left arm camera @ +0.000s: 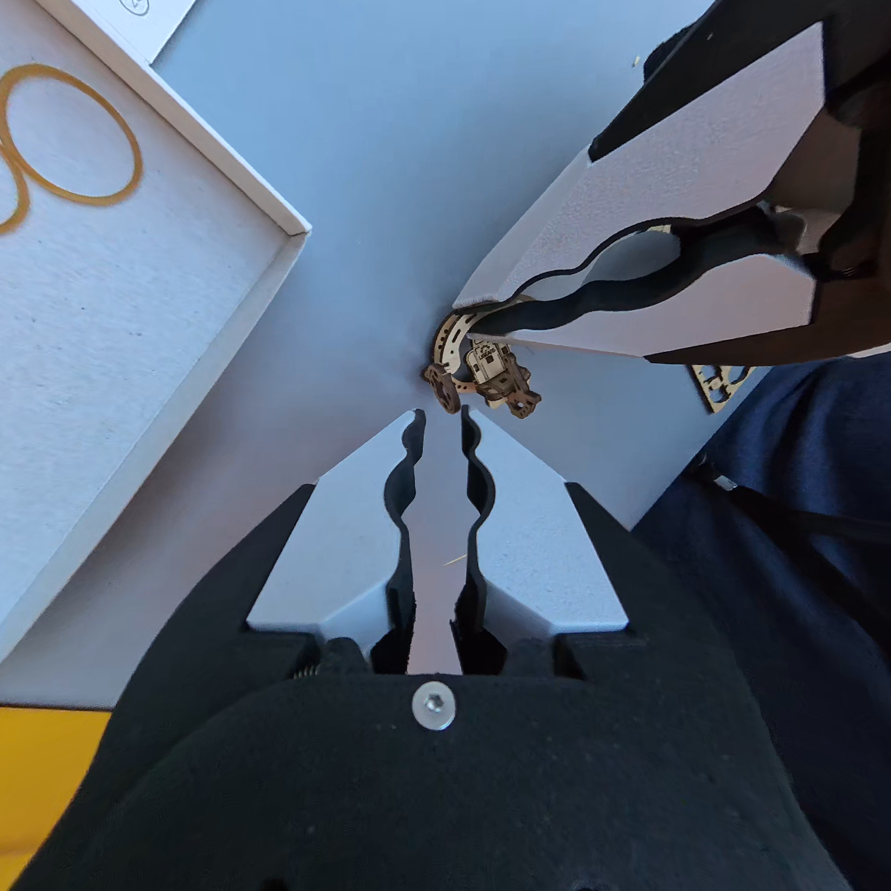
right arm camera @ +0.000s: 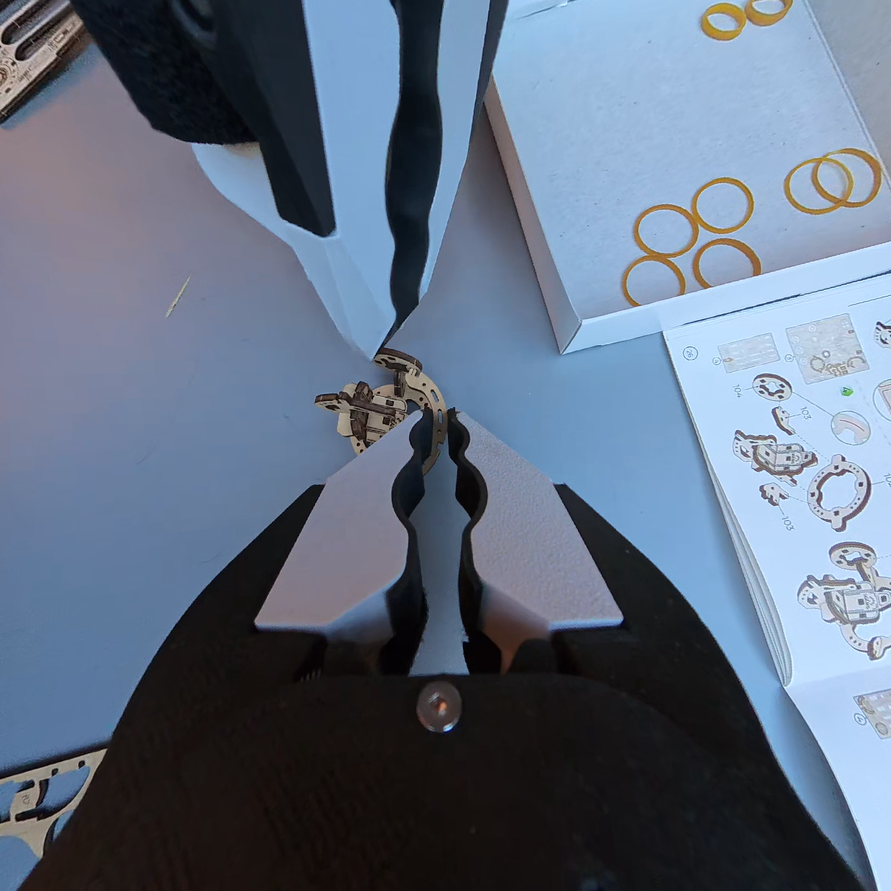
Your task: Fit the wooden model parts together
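Note:
A small wooden model, a little figure joined to a pale ring, sits just above the grey table. My right gripper is shut on the ring. In the left wrist view it reaches in from the upper right. A small brown disc sticks out of the model's near end. My left gripper has its jaws a narrow gap apart with nothing between them, its tips right at that disc. In the right wrist view it comes down from the top and its tips meet the disc.
A white box tray with several yellow rubber bands lies beside the work spot. An open instruction booklet is at the right. Wooden part sheets and a toothpick lie on the table. A person's dark blue clothing borders it. Left and right tips are no more than a few centimetres apart.

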